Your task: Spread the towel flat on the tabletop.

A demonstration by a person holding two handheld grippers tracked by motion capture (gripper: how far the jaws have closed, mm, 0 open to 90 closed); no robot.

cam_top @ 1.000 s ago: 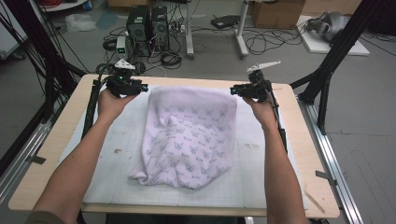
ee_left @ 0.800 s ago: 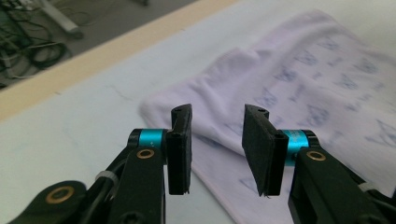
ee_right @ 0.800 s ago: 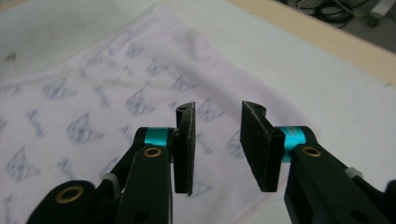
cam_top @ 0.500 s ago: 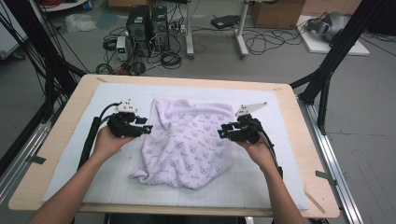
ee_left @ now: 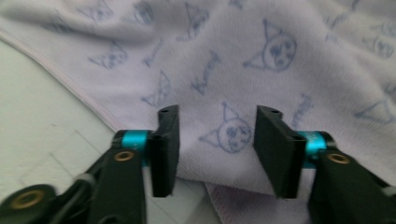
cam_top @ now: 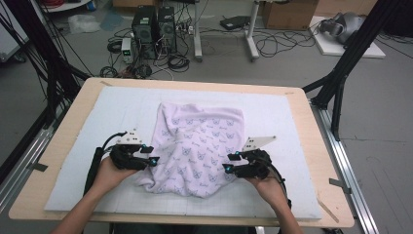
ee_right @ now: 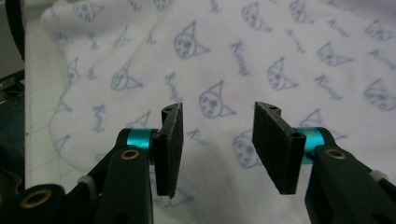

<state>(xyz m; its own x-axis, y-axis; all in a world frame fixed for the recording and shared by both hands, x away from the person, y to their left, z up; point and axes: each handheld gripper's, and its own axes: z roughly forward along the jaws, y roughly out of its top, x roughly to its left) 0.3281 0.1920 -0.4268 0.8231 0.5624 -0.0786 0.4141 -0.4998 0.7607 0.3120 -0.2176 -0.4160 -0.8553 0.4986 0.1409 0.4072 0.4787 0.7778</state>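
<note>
Foam-padded white table top (cam_top: 97, 126) carries the lilac cat-print towel (cam_top: 199, 146) at its centre. We bring left gripper (cam_top: 155, 160) at 8 o'clock and right gripper (cam_top: 225, 167) at 4 o'clock; jaws have just been opening, half wide, empty. Pinch the edges evenly.

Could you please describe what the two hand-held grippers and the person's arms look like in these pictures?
Both the left gripper and the right gripper are black, each with two flat black jaws on turquoise collars and brass-coloured rivets. Each carries a grey three-cornered plate on top and trails a black cable. The forearms are bare, with no sleeves or gloves in view.
</note>
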